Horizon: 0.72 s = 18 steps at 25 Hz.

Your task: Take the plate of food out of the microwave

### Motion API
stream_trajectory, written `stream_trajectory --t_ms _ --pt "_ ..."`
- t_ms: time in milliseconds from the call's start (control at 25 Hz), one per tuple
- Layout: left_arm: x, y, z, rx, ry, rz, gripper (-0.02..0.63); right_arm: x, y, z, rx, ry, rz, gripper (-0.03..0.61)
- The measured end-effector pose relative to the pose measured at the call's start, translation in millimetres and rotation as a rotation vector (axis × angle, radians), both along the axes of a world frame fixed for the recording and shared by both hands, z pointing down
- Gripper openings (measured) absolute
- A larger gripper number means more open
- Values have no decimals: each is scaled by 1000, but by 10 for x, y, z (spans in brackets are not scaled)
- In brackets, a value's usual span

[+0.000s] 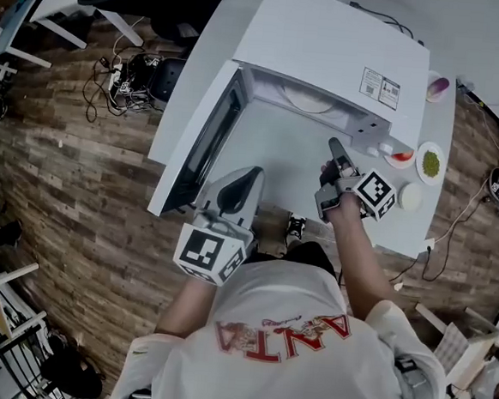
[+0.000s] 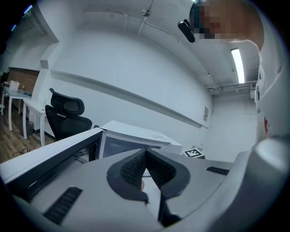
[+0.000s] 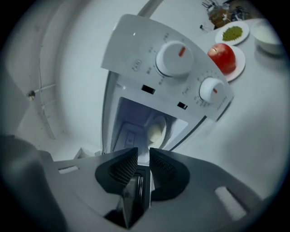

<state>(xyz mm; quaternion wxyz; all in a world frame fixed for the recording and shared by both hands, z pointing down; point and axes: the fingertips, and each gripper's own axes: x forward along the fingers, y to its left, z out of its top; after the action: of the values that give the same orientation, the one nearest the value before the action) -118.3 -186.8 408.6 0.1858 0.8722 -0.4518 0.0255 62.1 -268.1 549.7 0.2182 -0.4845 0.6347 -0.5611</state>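
Table (image 1: pixel 278 162): 1, white; whole top in head view only.

Microwave (image 1: pixel 330 46): 1, white, standing on table. Door (image 1: pixel 198 143): 1, swung wide open toward the left.
- Head view: casing top from above, plus a thin strip of cavity.
- Right gripper view: front panel with 2 knobs (image 3: pixel 172 59), not readable from above; also a look deep into cavity.
- Left gripper view: door edge and casing from low at the side; no cavity contents.

Office chair (image 2: pixel 65 113): 1, black, plain in left gripper view.

Grippers: 2.
- Left gripper (image 1: pixel 252 172): in front of open door, near table edge. Tips pressed together, clenched on nothing.
- Right gripper (image 1: pixel 334 144): before right half of cavity, pointing inward. Released: narrow slit between jaws, nothing in it.

Plate of food (image 3: pixel 156 130): 1, inside microwave, toward back of cavity.
- Head view: only a curved arc of rim under casing's front edge.
- Right gripper view: pale oval ahead of jaws, well apart from them.
- Round, so no long axis; lying flat, face up. Food on it not resolvable.

Dishes right of microwave: 4 from above, 3 in right gripper view.
- Apple (image 3: pixel 222 58) on small plate
- Plate of green food (image 3: pixel 233 32)
- White bowl (image 3: pixel 267 34)
- Dish with purple contents (image 1: pixel 437 87), head view only
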Motion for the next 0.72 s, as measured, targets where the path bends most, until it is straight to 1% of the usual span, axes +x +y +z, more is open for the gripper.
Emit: stream_trajectory --t_ms 160,200,280,440,720 --pt "-1 -8 77 -13 -12 4 9 8 -246 309 -86 -194 129 57" --pt "-10 -16 89 -20 -15 3 9 8 -302 378 -104 -226 156 57" --pt "-29 -32 109 -31 -15 -6 9 -5 -396 485 -126 -260 191 57" --pt "-60 -72 170 -33 -18 -19 9 -55 -560 576 -131 -286 229 57" --pt "-75 -151 192 -32 -41 -15 9 -104 -783 773 -177 -227 264 57"
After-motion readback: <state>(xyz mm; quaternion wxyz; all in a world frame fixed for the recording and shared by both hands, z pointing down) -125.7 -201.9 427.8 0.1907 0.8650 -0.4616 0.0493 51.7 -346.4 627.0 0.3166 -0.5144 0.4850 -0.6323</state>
